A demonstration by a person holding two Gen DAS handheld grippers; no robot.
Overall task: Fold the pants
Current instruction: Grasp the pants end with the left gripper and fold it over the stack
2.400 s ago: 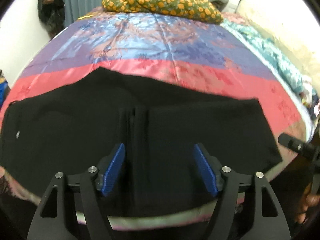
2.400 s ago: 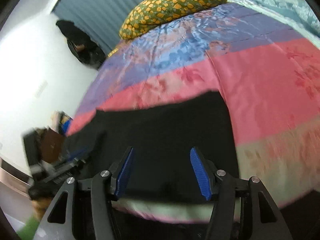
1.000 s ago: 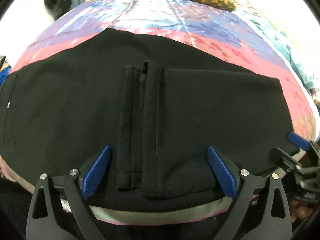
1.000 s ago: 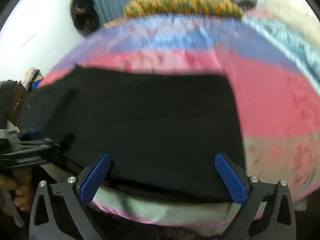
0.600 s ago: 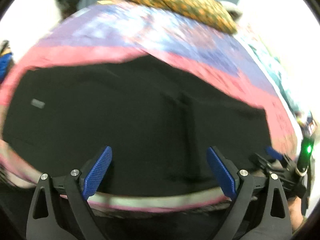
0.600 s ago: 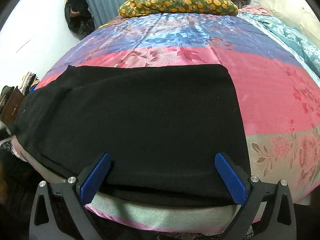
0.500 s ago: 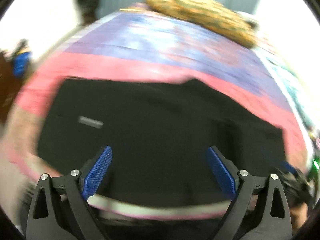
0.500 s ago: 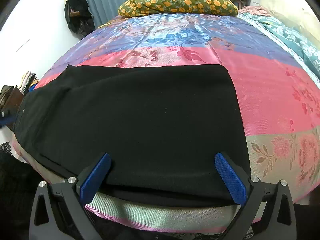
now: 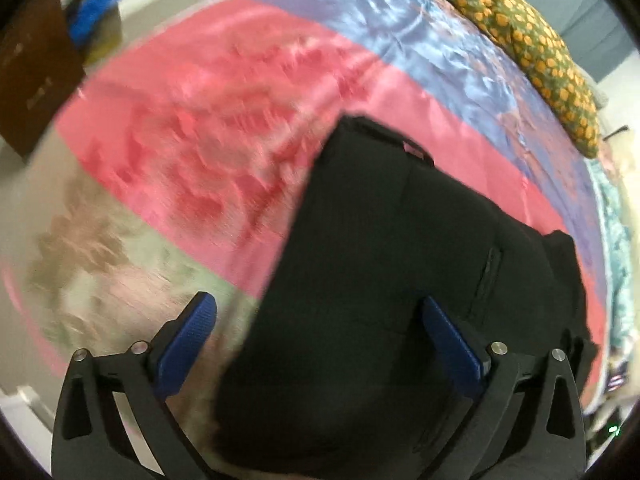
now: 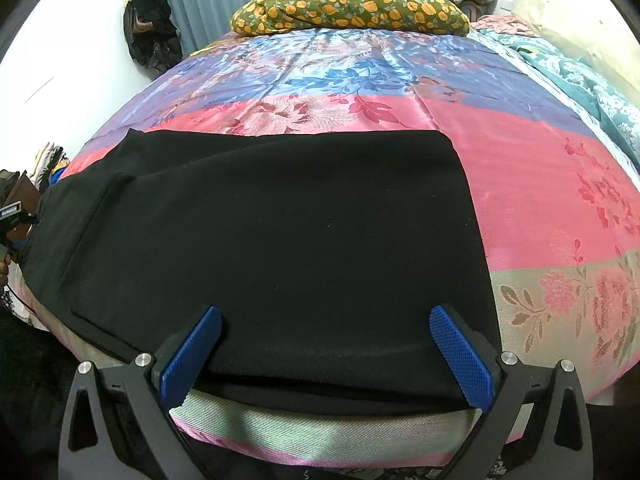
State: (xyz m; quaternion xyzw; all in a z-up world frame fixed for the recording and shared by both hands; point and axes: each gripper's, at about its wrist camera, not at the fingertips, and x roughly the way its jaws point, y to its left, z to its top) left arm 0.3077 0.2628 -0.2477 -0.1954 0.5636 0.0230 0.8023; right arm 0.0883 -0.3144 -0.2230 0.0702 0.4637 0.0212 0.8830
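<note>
The black pants (image 10: 272,240) lie folded along the bed's (image 10: 560,184) near edge; left gripper (image 9: 320,344) opening wide over one end, right gripper (image 10: 324,352) wide and empty; grab both layers squarely.

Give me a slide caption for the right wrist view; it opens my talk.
Open right gripper poised over black pants on a floral bedspread.

We see a bed with satin bedspread (image 10: 520,168), pink, blue and purple bands. Black pants (image 10: 280,240) lie flat across lower centre of frame. Orange-spotted pillow (image 10: 352,8) at top centre, teal blanket (image 10: 580,80) along right edge.
</note>
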